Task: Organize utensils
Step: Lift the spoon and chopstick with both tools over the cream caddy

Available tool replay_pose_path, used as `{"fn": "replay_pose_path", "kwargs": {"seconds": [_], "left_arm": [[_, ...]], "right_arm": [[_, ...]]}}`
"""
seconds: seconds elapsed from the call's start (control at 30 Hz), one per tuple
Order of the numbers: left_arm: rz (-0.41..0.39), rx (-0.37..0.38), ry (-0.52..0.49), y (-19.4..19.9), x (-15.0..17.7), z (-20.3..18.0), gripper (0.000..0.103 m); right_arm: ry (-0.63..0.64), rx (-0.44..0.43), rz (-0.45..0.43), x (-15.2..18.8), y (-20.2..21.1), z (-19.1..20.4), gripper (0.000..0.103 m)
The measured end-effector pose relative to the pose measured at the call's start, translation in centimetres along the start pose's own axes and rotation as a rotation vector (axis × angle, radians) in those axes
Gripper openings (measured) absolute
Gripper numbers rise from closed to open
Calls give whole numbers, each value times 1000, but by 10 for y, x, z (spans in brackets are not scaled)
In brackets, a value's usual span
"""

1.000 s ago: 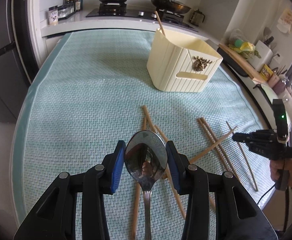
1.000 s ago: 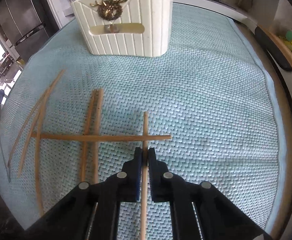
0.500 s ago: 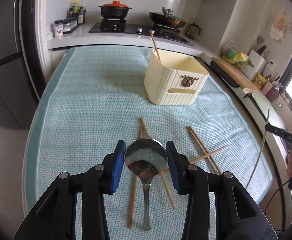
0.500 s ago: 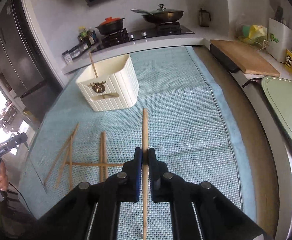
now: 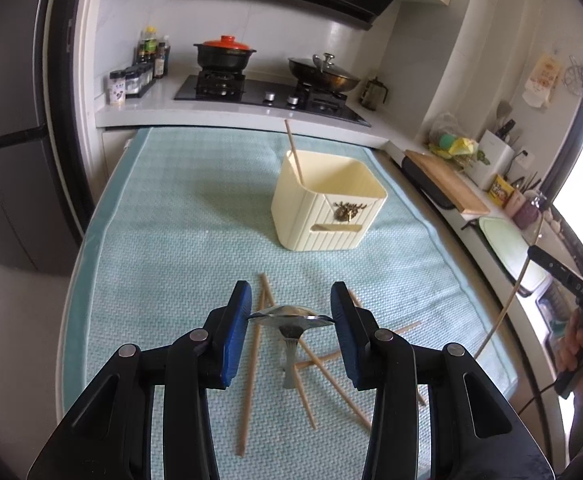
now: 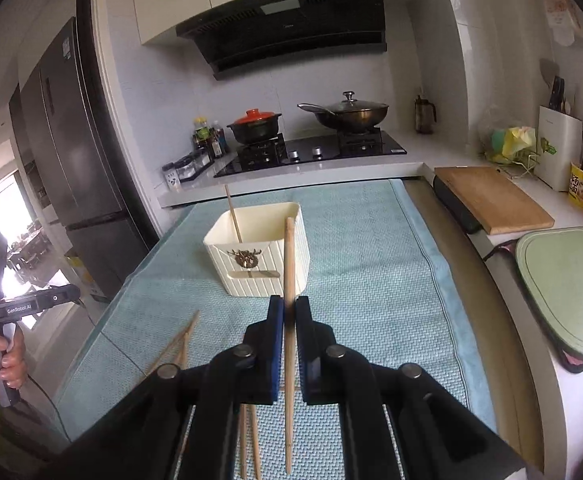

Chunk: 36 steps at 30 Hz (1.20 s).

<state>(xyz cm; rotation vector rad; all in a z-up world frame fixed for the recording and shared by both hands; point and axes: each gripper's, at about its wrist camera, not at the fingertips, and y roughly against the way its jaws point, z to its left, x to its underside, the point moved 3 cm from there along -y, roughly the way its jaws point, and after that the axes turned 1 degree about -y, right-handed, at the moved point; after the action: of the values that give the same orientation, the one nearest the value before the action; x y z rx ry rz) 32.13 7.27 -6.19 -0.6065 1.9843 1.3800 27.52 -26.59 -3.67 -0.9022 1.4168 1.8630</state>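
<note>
A: Cream holder (image 5: 327, 208), mid-frame on the teal-covered desk (image 5: 171, 240): one chopstick (image 5: 294, 152) standing inside, nothing more visible in it.

B: Spoon (image 5: 289, 318) clamped by the bowl in the left gripper (image 5: 289, 316), handle hanging clear of the desk. Single chopstick (image 6: 289, 264) pinched tight in the right gripper (image 6: 289, 316), jaws nearly together, tip aimed toward the holder.

A: Left to do?

B: Plenty. Loose chopsticks (image 5: 311, 368) crossed on the cloth, lower centre of the left view, near the front edge. Neither carried piece over the holder rim yet.

A: Progress, then?

B: Early, judging by one stored against two in transit and several lying loose.
</note>
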Motion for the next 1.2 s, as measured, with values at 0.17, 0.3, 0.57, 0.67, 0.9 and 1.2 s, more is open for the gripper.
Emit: {"fn": "replay_pose_path", "kwargs": {"seconds": [0.17,0.3,0.57,0.67,0.9,1.2], "left_arm": [[-1,39,-17,4,-24,-12,41],[-13,69,-35,6,-52,-23,41],[-83,64,-72,-1,-131,-40,41],[-107,71,-69,-11,-164,-46,41],[-149,66,-74,-52,-222,-57,41],[-55,53,-61,-154,-230,-54,41]], "right_arm": [[24,-38,-30,-23,2,13,6],[21,-88,-37,-45,-5,21,6],[61,-150,-102,-104,-33,43,6],[74,-157,-142,-136,-51,51,6],[116,-155,-246,-195,-95,65,6],[239,-157,-179,-186,-194,77,6]]}}
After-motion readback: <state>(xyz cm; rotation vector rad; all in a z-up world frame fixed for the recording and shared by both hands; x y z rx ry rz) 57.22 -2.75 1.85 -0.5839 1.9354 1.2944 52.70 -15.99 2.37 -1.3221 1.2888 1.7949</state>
